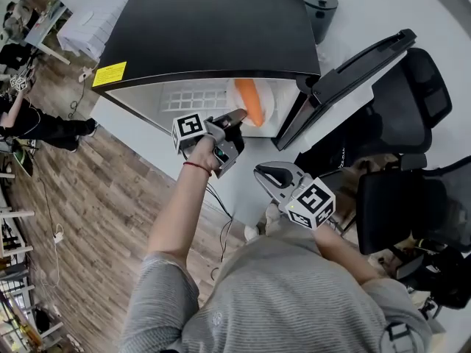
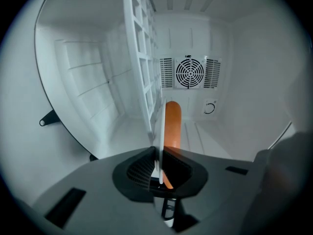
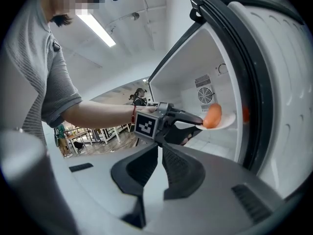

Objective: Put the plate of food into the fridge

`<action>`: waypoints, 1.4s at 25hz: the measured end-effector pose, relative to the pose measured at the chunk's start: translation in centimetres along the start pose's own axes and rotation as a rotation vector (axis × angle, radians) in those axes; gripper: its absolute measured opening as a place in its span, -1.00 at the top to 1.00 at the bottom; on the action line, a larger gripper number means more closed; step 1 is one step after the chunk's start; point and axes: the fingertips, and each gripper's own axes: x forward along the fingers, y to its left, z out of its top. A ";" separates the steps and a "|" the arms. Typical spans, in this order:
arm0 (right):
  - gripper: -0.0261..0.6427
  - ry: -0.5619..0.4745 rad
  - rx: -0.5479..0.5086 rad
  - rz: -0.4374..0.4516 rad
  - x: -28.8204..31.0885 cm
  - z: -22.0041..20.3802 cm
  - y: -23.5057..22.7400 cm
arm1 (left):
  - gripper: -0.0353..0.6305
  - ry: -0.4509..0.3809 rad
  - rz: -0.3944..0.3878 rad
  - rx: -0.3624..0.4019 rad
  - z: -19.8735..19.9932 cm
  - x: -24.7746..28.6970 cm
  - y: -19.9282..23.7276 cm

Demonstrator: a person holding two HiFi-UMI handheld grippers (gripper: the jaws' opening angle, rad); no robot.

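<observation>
A white plate (image 1: 268,105) carrying an orange sausage-like food (image 1: 251,100) is held inside the open compartment of a black-topped fridge (image 1: 213,28). My left gripper (image 1: 239,116) is shut on the plate's near rim. In the left gripper view the plate (image 2: 160,141) shows edge-on between the jaws, with the orange food (image 2: 172,126) beside it and the fridge's back fan beyond. The right gripper view shows the plate (image 3: 226,123) and food (image 3: 212,115) level, just inside the fridge opening. My right gripper (image 1: 271,173) hangs outside the fridge, below the opening, shut on nothing.
The fridge door (image 1: 353,79) stands open to the right. A white wire shelf (image 2: 142,58) runs beside the plate. Black office chairs (image 1: 412,190) crowd the right side, and a dark bin (image 1: 320,6) stands behind the fridge. Wooden floor with cables lies at the left.
</observation>
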 end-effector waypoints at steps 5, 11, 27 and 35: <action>0.87 0.027 -0.019 0.035 1.5 0.0 0.2 | 0.76 -0.003 -0.007 -0.009 0.1 0.5 -0.2; 0.87 0.043 -0.023 0.062 2.5 -0.1 0.4 | 0.76 -0.014 -0.021 -0.018 0.4 1.0 -0.4; 0.87 0.047 -0.023 0.062 2.1 -0.6 0.8 | 0.50 -0.041 -0.030 0.018 0.1 0.3 -0.8; 0.87 0.037 -0.023 0.060 1.8 -0.7 0.9 | 0.49 -0.067 -0.037 0.017 -0.4 -1.7 -0.3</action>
